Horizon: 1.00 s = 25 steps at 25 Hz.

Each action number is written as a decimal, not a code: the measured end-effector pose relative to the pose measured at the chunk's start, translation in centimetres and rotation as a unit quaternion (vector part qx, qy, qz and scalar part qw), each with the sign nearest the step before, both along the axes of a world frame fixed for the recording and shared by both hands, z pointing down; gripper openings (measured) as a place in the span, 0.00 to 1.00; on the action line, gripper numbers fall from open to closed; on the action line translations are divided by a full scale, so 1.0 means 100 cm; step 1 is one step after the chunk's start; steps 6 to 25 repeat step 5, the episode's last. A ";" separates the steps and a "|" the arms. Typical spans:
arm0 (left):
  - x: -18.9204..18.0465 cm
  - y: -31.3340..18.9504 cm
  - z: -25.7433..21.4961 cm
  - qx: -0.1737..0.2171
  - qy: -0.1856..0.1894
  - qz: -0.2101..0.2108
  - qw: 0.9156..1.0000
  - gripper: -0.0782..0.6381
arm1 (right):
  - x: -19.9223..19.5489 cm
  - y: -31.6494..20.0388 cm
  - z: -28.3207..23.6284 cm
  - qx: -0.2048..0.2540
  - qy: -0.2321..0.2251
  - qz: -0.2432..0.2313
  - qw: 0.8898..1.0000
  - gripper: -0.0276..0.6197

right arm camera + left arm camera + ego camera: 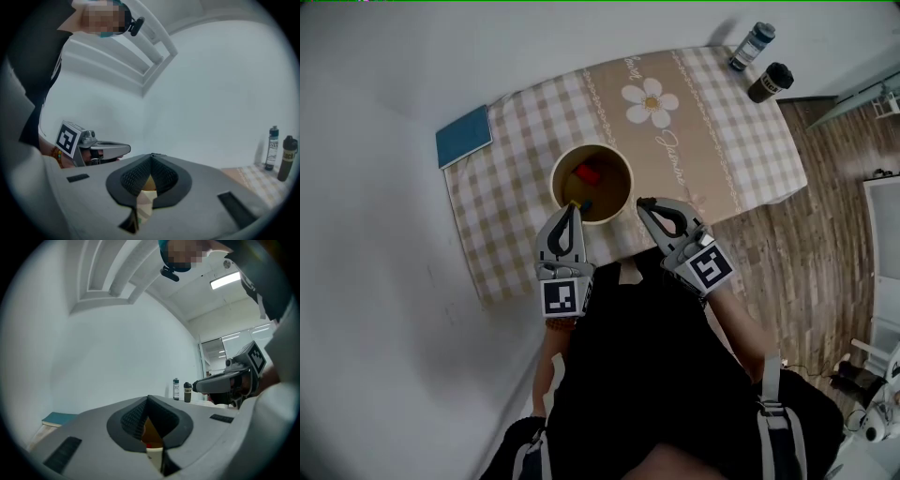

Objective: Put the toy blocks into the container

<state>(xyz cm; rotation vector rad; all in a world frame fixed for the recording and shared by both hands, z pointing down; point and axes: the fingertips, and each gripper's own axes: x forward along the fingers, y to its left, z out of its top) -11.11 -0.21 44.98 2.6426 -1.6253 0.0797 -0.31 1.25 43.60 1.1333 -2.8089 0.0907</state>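
Observation:
A round cream container [619, 165] stands on the checked tablecloth [506, 234], near the table's front edge. Inside it lie a red block [588, 173] and, by the near wall, a yellow and blue block [580, 203]. My left gripper [573, 206] is shut and empty, its tip over the container's near rim. My right gripper [642, 202] is also shut and empty, just right of the container. In the left gripper view the jaws [148, 397] meet, with the container's rim [154, 456] showing below them. The right gripper view shows its jaws [151, 155] shut above the same rim [145, 200].
A blue book [464, 136] lies at the table's left edge. Two bottles [752, 45] [770, 82] stand at the far right corner. A flower print [650, 101] marks the cloth's middle strip. A wooden floor [825, 234] lies to the right and a white wall [375, 281] to the left.

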 end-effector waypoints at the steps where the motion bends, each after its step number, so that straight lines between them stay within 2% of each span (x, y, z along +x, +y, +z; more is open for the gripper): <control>1: -0.002 0.000 0.000 0.001 -0.001 0.006 1.000 0.10 | -0.003 0.004 0.002 -0.003 -0.001 0.001 1.000 0.04; 5: -0.015 -0.001 0.003 0.009 -0.019 0.016 1.000 0.10 | -0.020 0.024 0.008 -0.005 0.005 -0.020 1.000 0.04; 25: -0.015 -0.001 0.003 0.009 -0.019 0.016 1.000 0.10 | -0.020 0.024 0.008 -0.005 0.005 -0.020 1.000 0.04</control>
